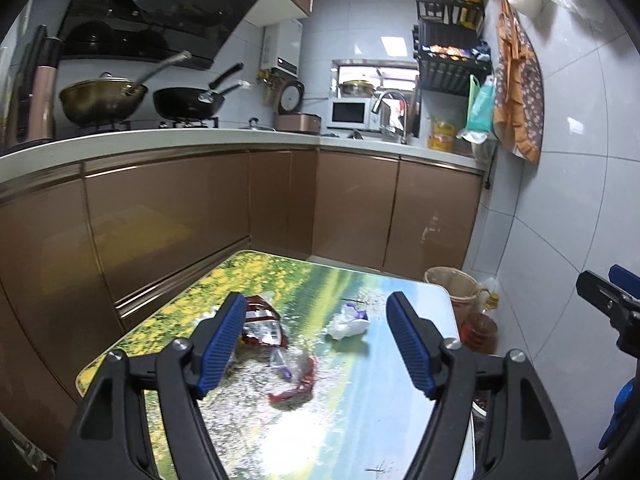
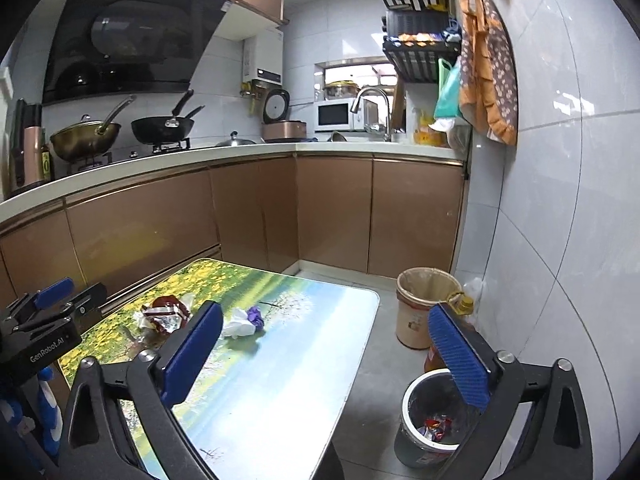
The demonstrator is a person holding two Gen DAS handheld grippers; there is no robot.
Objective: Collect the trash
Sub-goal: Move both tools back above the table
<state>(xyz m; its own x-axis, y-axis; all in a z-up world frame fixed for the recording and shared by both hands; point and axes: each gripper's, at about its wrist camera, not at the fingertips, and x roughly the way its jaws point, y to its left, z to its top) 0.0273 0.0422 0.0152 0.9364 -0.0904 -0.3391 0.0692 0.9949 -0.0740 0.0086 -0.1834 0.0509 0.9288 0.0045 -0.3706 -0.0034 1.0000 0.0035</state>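
A: What is the largest thing shown, and how many are there?

B: One desk [image 2: 288, 360] with a printed landscape top, standing before the brown kitchen cabinets [image 2: 332, 212]. On the worktop behind are two woks, one brass-coloured [image 2: 84, 140] and one black [image 2: 162, 128], and one microwave [image 2: 334, 117].

A: How many containers?

B: Two bins on the floor to the right of the desk. The tan bin [image 2: 420, 316], farther off, has a liner; its contents cannot be seen. The grey bin [image 2: 424, 432], nearer, holds red and silver wrappers [image 2: 436, 428]. An amber oil bottle [image 1: 478, 326] stands between the bins, against the wall.

A: And the two claws?

B: The left claw [image 1: 316, 344] hangs above the desk with its blue pads [image 1: 222, 344] spread wide, gripping nothing. The right claw [image 2: 326, 356] is likewise wide and empty, its left pad over the desk and its right pad [image 2: 460, 356] over the grey bin's rim.

A: Where is the trash still on the desk?

B: Three pieces at least, all on the far-left part of the top. A red and silver snack bag [image 1: 262, 326] lies just beside the left claw's left pad. A clear wrapper with red edging [image 1: 294, 376], blurred, lies nearer the camera, between the pads. A crumpled white tissue with a purple scrap [image 1: 348, 322] lies apart, to the right of the bag.
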